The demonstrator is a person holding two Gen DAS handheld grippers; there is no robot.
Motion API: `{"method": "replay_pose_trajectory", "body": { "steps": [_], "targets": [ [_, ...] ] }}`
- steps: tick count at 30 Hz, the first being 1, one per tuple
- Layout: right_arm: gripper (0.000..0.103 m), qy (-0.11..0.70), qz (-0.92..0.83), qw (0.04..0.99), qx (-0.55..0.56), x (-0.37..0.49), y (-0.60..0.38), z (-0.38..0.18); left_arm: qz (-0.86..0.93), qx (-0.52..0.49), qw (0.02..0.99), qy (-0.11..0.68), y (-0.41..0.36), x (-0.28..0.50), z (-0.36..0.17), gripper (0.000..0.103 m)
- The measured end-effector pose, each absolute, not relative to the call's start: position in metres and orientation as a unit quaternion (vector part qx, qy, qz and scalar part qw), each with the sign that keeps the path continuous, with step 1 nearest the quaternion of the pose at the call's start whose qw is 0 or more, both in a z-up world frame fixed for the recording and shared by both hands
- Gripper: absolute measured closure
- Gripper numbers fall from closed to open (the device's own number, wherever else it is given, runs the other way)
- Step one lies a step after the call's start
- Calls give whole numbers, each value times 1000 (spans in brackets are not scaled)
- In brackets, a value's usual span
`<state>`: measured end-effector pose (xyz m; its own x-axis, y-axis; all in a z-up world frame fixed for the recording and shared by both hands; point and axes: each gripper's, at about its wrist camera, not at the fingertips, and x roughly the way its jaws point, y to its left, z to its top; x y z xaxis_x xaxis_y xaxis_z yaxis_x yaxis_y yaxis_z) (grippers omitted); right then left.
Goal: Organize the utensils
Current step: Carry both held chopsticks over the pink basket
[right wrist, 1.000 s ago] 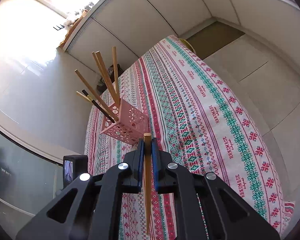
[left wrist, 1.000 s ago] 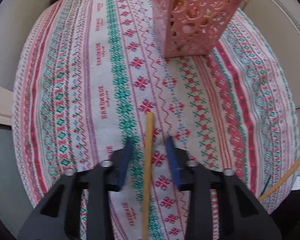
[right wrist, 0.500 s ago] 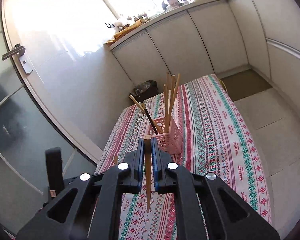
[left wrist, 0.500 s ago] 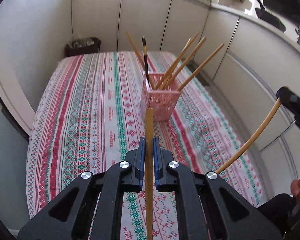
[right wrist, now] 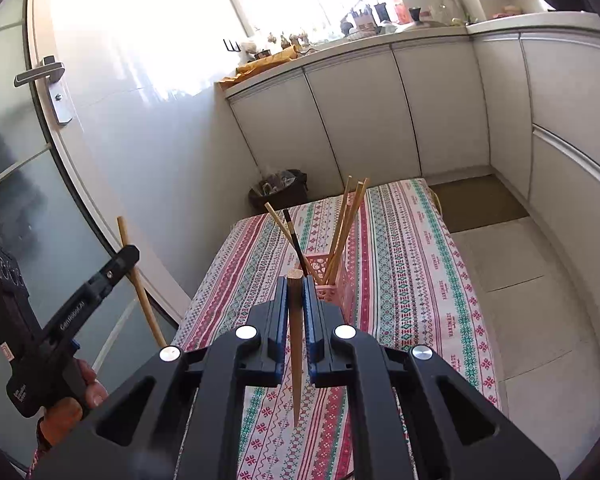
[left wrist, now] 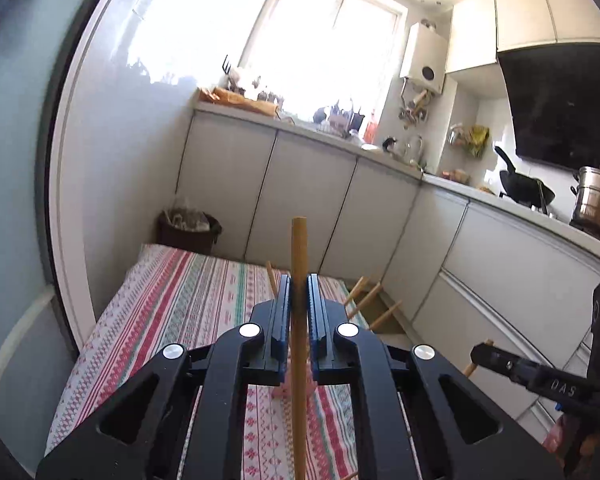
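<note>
My left gripper (left wrist: 299, 285) is shut on a pale wooden chopstick (left wrist: 299, 248) that stands upright between its blue pads, high above the patterned tablecloth (left wrist: 188, 296). My right gripper (right wrist: 296, 285) is shut on another wooden chopstick (right wrist: 295, 332), its tip pointing down over the cloth. The pink lattice holder (right wrist: 334, 280) stands on the table just beyond the right gripper, with several wooden chopsticks (right wrist: 350, 216) and a dark one (right wrist: 294, 236) leaning in it. In the left wrist view only the stick tips (left wrist: 366, 298) show past my fingers. Each gripper appears in the other view: left gripper (right wrist: 129, 254), right gripper (left wrist: 485, 354).
A dark waste bin (right wrist: 280, 190) sits at the table's far end. Grey cabinets (left wrist: 300, 192) run along the back and right, with a wok (left wrist: 524, 190) and a steel pot (left wrist: 594, 208) on the counter. A glass door with a handle (right wrist: 40, 72) is to the left. A brown mat (right wrist: 476, 200) lies on the floor.
The left gripper closed on the chopstick lying on the cloth, lifted it and tilted up toward level. The right gripper rose with its chopstick and rolled upright.
</note>
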<state>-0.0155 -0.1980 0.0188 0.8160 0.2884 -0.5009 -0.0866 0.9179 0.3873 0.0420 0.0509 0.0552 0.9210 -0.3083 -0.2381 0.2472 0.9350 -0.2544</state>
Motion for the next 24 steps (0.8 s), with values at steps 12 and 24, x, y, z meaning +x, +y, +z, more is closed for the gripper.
{"method": "replay_pose_trajectory", "body": {
  "steps": [12, 24],
  "targets": [
    [95, 193, 111, 960, 171, 35, -217, 84, -148, -74, 985, 40, -26, 128, 92, 96],
    [95, 181, 103, 966, 156, 108, -228, 69, -132, -35, 990, 37, -50, 210, 29, 92]
  ]
}}
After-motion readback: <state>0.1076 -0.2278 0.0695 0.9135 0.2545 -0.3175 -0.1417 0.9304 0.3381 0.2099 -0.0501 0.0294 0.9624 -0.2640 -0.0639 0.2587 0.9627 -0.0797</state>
